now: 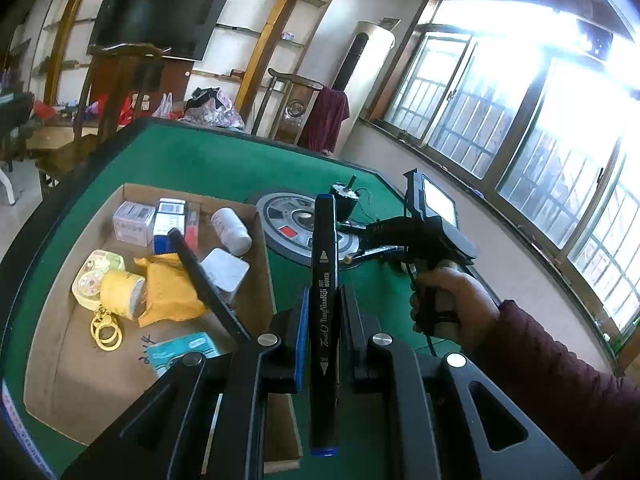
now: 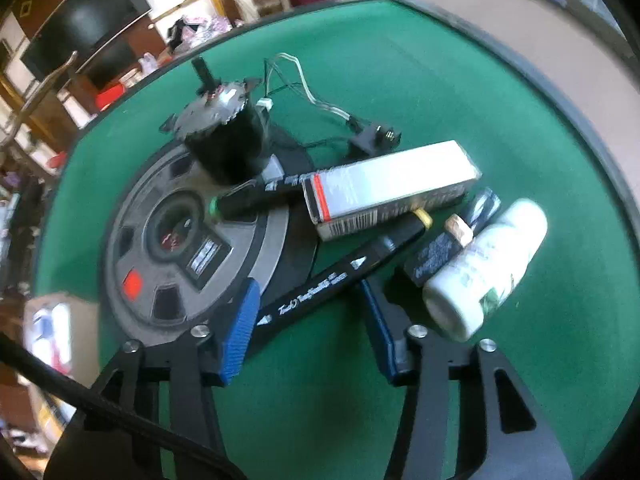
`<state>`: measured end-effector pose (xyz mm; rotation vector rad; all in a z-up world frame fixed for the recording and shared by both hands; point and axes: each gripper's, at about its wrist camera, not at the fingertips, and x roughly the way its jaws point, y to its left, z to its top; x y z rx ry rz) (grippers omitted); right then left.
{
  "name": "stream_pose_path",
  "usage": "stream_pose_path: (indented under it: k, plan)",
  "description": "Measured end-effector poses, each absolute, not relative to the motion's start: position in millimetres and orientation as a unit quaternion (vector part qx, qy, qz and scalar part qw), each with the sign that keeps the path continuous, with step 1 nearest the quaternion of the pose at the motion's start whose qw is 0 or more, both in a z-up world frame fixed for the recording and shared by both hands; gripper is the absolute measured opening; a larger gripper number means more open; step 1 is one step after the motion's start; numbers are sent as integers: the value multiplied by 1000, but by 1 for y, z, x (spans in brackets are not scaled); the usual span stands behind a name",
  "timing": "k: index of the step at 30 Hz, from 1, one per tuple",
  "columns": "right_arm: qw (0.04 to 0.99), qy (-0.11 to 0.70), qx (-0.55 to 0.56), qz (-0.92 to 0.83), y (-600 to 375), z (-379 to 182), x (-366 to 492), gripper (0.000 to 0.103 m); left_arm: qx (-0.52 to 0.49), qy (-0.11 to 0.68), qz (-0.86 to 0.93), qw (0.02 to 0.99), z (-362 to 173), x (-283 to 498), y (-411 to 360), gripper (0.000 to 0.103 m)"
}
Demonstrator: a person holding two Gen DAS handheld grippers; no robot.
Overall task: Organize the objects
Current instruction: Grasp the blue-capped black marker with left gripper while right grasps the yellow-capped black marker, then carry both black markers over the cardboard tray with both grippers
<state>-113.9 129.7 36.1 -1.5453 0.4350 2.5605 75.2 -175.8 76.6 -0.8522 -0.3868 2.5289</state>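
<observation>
The big desk (image 1: 224,160) has soft green felt and a dark rim, near bright windows. The brown cardboard tray (image 1: 76,360) on its left shows only in the left view. Left tongs (image 1: 323,312) pinch a long black marker (image 1: 324,264). Right tongs (image 2: 310,312) sit spread around a second marker (image 2: 340,276) lying beside a smooth white bottle (image 2: 486,268).

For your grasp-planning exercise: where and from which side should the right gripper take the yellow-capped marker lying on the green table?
Grip the yellow-capped marker at its bare lower barrel, from above, one finger on each long side. It lies flat, and its capped end sits under the white carton beside the bottle. The right gripper already straddles that free stretch.
</observation>
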Motion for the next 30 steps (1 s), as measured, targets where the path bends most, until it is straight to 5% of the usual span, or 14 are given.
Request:
stream_pose_path:
  k: [12, 21, 30]
  plan:
    - [37, 76, -511, 855, 119, 36, -81, 13, -306, -162, 911, 222, 68, 81, -196, 12]
    - [18, 3, -519, 854, 100, 35, -67, 12, -316, -158, 912, 208, 68, 88, -189, 12]
    - [-54, 93, -491, 865, 118, 39, -44, 12, -312, -160, 921, 171, 77, 109, -211, 12]
